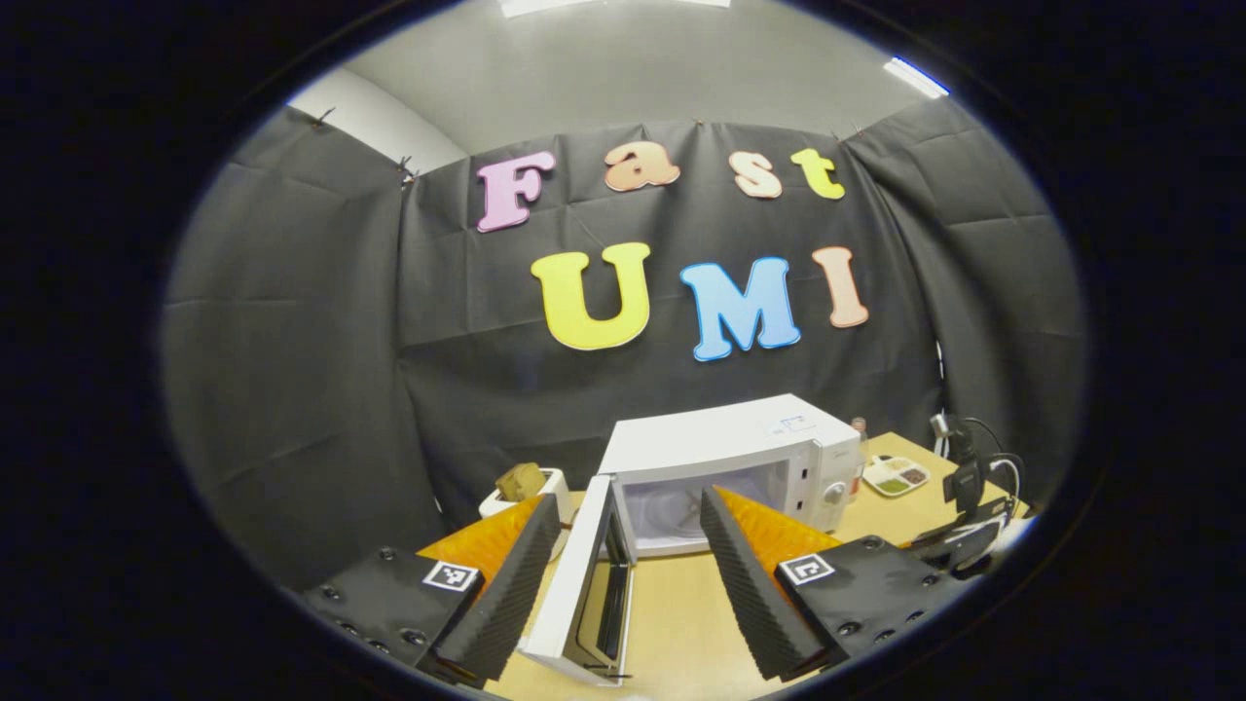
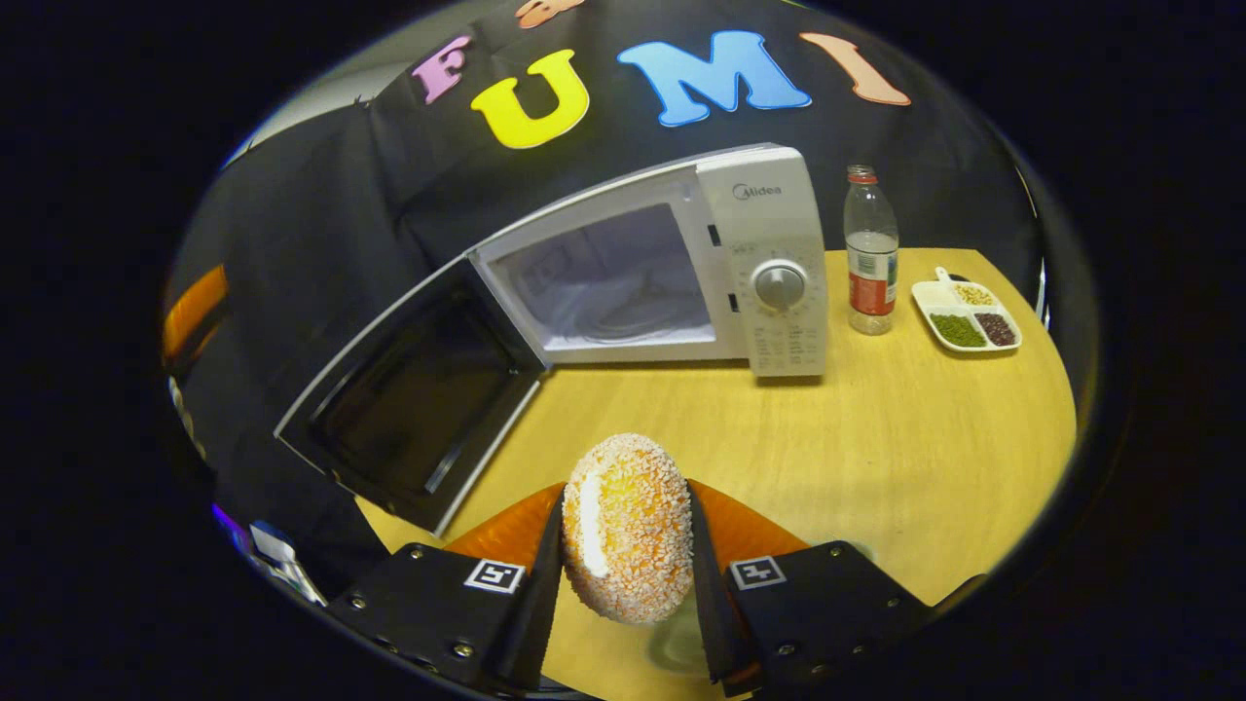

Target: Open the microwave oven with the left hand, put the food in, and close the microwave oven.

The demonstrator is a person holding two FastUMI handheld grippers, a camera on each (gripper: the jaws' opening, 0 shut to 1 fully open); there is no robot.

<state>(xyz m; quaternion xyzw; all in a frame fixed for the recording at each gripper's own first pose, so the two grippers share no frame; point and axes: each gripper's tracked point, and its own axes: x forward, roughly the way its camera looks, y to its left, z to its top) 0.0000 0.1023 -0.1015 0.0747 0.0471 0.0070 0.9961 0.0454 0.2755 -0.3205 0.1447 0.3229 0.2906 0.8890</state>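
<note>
1. The white countertop microwave oven (image 2: 662,273) stands on the yellow wooden bench (image 2: 876,428), its hinged door (image 2: 409,399) swung wide to the side and the pale cavity (image 2: 613,287) bare, turntable just visible inside.
2. My right claw (image 2: 623,545) pinches the food, an oval orange bun crusted with pale crumbs (image 2: 628,526), both fingers pressed against its sides, held above the bench in front of the oven mouth and well short of it.
3. My left claw (image 1: 623,574) hangs spread with nothing between its fingers; in the left gripper view the open door's edge (image 1: 584,584) sits between them, apparently untouched.
4. I judge the opening step done and the loading step in hand: the bun has yet to enter the cavity.
5. The next move calls for carrying the bun forward and slightly left, clear of the door, and setting it on the turntable before I let go.
6. A clear plastic bottle (image 2: 869,253) and a white divided dish of grains (image 2: 966,316) stand right of the oven, out of the way.
</note>
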